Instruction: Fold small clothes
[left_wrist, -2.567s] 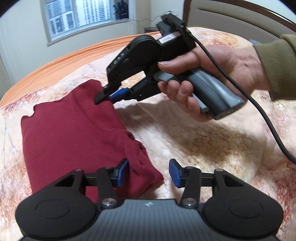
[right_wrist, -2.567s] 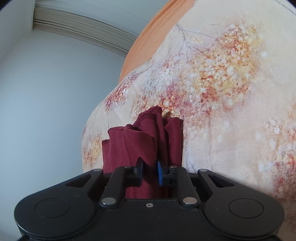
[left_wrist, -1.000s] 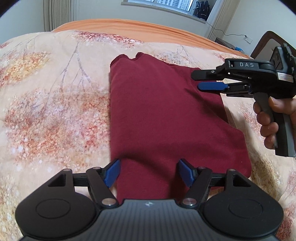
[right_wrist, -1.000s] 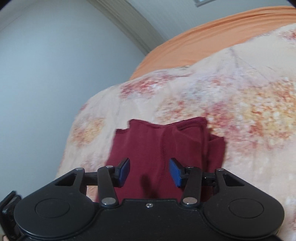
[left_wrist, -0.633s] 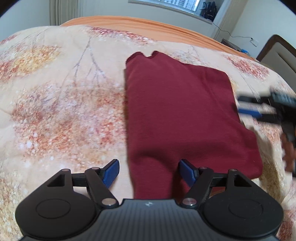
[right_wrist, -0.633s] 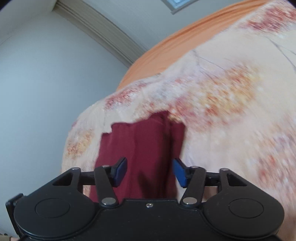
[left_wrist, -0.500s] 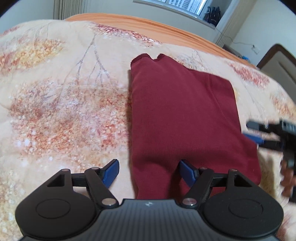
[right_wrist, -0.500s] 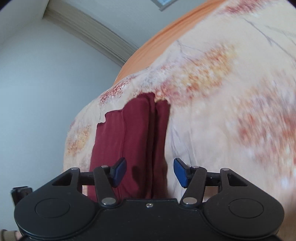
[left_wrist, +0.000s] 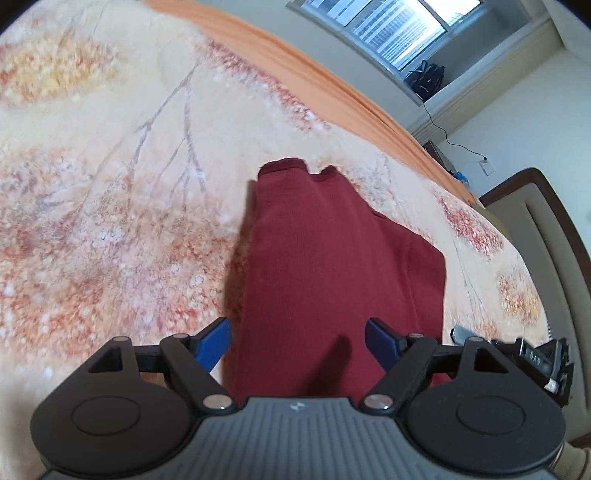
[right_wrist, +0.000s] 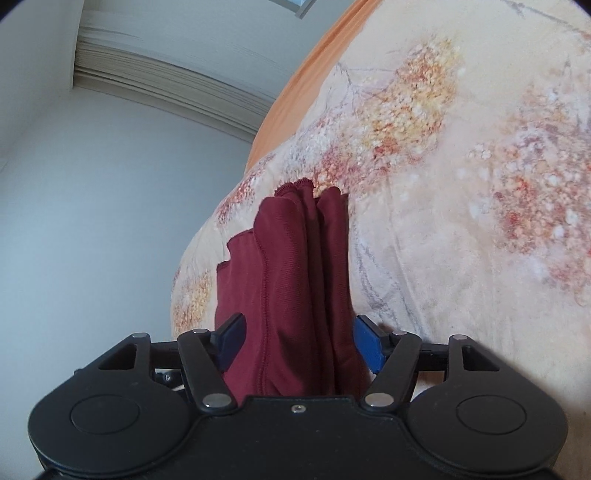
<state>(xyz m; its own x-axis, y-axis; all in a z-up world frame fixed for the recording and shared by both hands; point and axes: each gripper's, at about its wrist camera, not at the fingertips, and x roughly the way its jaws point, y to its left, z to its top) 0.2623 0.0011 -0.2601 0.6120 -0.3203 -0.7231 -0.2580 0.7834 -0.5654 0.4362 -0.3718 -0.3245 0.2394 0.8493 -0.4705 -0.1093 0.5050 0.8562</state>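
A dark red garment (left_wrist: 332, 266) lies folded into a long rectangle on the floral bedspread (left_wrist: 110, 221). My left gripper (left_wrist: 297, 343) hovers over its near end, jaws wide and still opening, with the cloth passing under the gap and no pad pressing on it. In the right wrist view the same garment (right_wrist: 295, 280) shows stacked folded edges. My right gripper (right_wrist: 297, 343) straddles that end, jaws opening, and its blue pads stand clear of the fabric. The right gripper's black body (left_wrist: 532, 360) peeks in at the lower right of the left wrist view.
An orange sheet (left_wrist: 314, 92) borders the far side of the bed. A window (left_wrist: 388, 26) and a cable run on the far wall. The padded headboard (left_wrist: 546, 236) stands at the right. A plain wall (right_wrist: 110, 184) rises beyond the bed edge.
Both grippers have rolled and drawn closer to the garment's ends, and their jaws stand wider. The right gripper has slid from the garment's far right side down to the lower right.
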